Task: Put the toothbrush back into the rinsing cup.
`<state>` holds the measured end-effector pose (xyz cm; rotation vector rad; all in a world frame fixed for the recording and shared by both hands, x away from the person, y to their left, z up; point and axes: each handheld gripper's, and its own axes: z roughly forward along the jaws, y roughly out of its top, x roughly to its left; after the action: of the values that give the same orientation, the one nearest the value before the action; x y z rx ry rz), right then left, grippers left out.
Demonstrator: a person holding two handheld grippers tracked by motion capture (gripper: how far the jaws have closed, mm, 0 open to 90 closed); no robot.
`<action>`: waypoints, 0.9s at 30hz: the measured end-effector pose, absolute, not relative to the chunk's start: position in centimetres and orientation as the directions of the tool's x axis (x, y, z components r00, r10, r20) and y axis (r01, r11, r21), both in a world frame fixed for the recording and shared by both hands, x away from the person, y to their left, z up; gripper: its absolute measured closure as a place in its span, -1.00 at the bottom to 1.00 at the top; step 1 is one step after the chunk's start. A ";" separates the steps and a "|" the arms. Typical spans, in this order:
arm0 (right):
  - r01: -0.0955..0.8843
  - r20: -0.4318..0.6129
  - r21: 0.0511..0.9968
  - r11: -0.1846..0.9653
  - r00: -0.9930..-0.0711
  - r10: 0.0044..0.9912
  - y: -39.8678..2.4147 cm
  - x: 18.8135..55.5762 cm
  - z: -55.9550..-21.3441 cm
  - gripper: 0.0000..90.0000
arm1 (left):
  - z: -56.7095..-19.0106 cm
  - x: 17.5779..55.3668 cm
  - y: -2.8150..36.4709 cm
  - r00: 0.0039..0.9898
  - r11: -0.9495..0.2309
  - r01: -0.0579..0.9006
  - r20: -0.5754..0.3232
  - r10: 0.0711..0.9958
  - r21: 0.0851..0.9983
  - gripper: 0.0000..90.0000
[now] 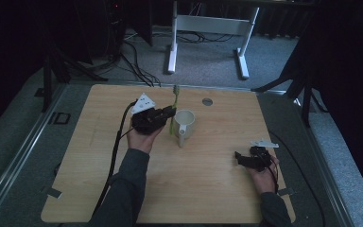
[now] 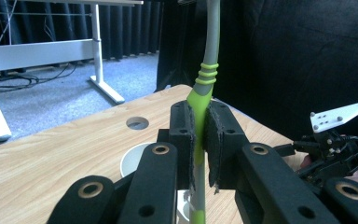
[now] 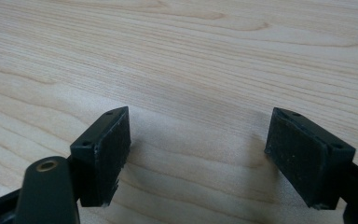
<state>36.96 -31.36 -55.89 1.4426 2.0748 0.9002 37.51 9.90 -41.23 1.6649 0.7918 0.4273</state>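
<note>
Left gripper (image 1: 169,113) clamped on toothbrush (image 1: 174,106), right gripper (image 1: 238,157) idle with jaws wide.

The left gripper view shows the pads pinching the green handle (image 2: 199,105) with the white mug (image 2: 133,161) just below; the high view puts brush and mug (image 1: 184,124) mid-table, toward the far edge. The right gripper view shows bare table (image 3: 191,60) between its spread pads. It sits near the right edge, well apart from the mug; the near half is open.

toothbrush (image 2: 204,84) head cut off at top edge, lower handle hidden behind tongs pads (image 2: 189,140)
</note>
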 end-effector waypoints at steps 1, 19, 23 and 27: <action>0.640 0.000 0.730 0.238 -0.348 0.938 -31.4 37.0 -55.9 -0.52 | -41.2 37.5 9.9 0.703 -0.085 0.271 -0.137 0.698 0.959 0.82; 0.640 -0.001 0.730 0.238 -0.348 0.937 -31.4 37.0 -55.9 -0.52 | -41.7 38.0 8.9 0.713 -0.062 0.252 -0.142 0.686 0.966 0.82; 0.640 -0.001 0.730 0.238 -0.348 0.937 -31.4 37.0 -55.9 -0.52 | -41.7 38.0 8.7 0.713 -0.057 0.242 -0.138 0.687 0.969 0.82; 0.640 -0.001 0.730 0.238 -0.348 0.937 -31.4 37.0 -55.9 -0.52 | -41.8 38.1 8.5 0.707 -0.059 0.240 -0.133 0.695 0.969 0.82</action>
<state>36.96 -31.36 -55.89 1.4425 2.0749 0.9000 38.12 8.47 -41.85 1.6285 0.7711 0.4391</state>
